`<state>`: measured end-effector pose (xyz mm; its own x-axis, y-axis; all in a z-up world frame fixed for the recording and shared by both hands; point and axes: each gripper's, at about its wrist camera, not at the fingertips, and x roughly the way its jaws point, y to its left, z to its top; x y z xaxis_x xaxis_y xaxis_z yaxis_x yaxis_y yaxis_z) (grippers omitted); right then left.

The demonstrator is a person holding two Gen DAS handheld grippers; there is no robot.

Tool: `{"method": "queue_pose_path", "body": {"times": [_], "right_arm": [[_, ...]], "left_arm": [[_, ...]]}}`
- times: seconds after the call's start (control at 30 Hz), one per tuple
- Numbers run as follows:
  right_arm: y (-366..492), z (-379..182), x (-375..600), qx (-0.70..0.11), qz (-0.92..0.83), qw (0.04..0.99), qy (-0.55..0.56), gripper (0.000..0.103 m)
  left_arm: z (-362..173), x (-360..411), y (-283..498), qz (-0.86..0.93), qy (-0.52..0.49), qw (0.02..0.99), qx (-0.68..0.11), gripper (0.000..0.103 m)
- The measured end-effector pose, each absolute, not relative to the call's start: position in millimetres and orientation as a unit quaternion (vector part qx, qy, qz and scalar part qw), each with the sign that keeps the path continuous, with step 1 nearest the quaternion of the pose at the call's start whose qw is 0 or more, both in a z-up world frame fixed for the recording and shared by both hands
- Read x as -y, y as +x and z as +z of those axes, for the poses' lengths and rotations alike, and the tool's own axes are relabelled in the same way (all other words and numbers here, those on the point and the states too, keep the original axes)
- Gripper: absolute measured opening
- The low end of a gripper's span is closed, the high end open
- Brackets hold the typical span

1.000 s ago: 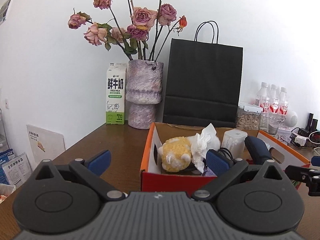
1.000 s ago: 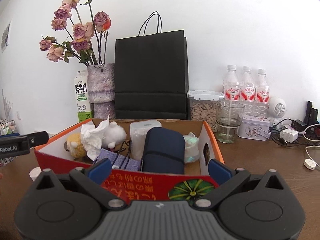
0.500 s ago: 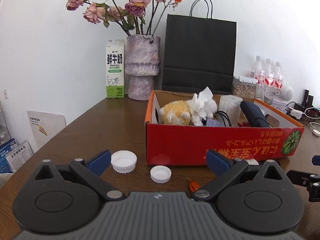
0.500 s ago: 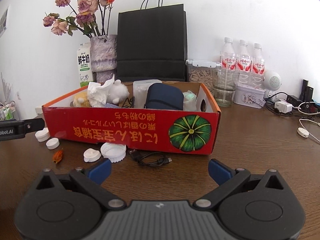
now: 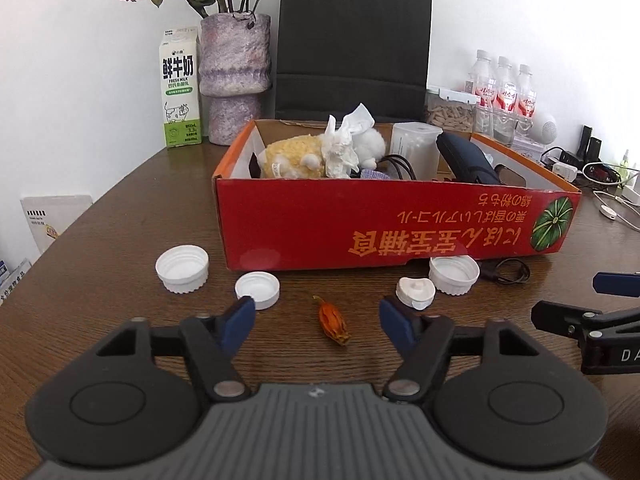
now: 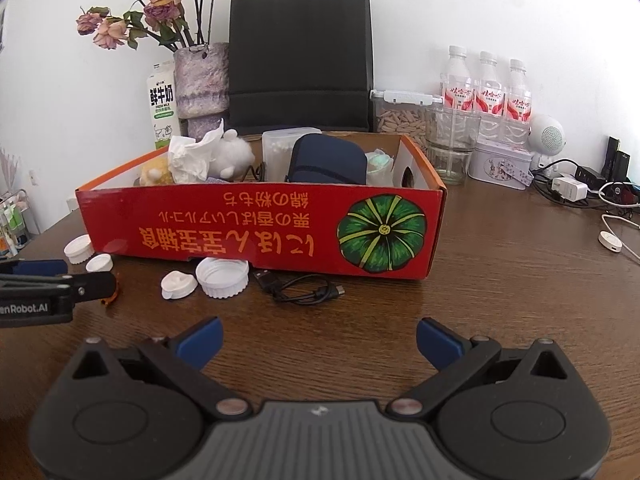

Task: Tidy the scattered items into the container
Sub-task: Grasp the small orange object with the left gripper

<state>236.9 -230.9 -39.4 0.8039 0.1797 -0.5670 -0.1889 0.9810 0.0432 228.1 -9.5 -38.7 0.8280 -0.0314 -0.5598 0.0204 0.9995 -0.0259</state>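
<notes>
A red cardboard box (image 5: 360,224) (image 6: 260,228) stands on the wooden table, holding plush toys, tissue, a white tub and a dark blue case. In front of it lie white caps (image 5: 182,269) (image 5: 257,290) (image 5: 454,275), a small white lid (image 5: 415,292), an orange dried bud (image 5: 333,319) and a black cable (image 6: 300,287). My left gripper (image 5: 318,319) is open and empty, low over the table with the bud between its fingers' line. My right gripper (image 6: 318,342) is open and empty, just short of the cable.
A black paper bag (image 5: 354,40), a vase of dried roses (image 5: 235,80) and a milk carton (image 5: 180,88) stand behind the box. Water bottles (image 6: 486,84), a glass jar (image 6: 452,144), a tin and chargers with cables (image 6: 568,190) crowd the right side.
Both grippers have drawn back from the box and dropped toward the table. The caps, bud and cable in front of the box have come into view. Both stay open.
</notes>
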Motion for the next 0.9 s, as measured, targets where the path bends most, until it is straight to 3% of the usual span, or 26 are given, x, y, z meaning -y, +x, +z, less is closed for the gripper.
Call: {"method": "queue_pose_path", "body": {"times": [0.3,0.37,0.9], "right_arm": [[238,-41,229,-0.307,0.1,0.946,-0.013,0.103],[238,-42,228,-0.31,0.102,0.945,-0.013,0.103],[248,-48,228,-0.34,0.089,0.936,-0.013,0.103]], "left_arm": [[-44,16,239,-0.012,-0.029,0.947,-0.32,0.029],[-44,15,240,-0.018,-0.034,0.946,-0.323,0.013],[-33,10,231,-0.023,-0.053,0.954,-0.295,0.013]]}}
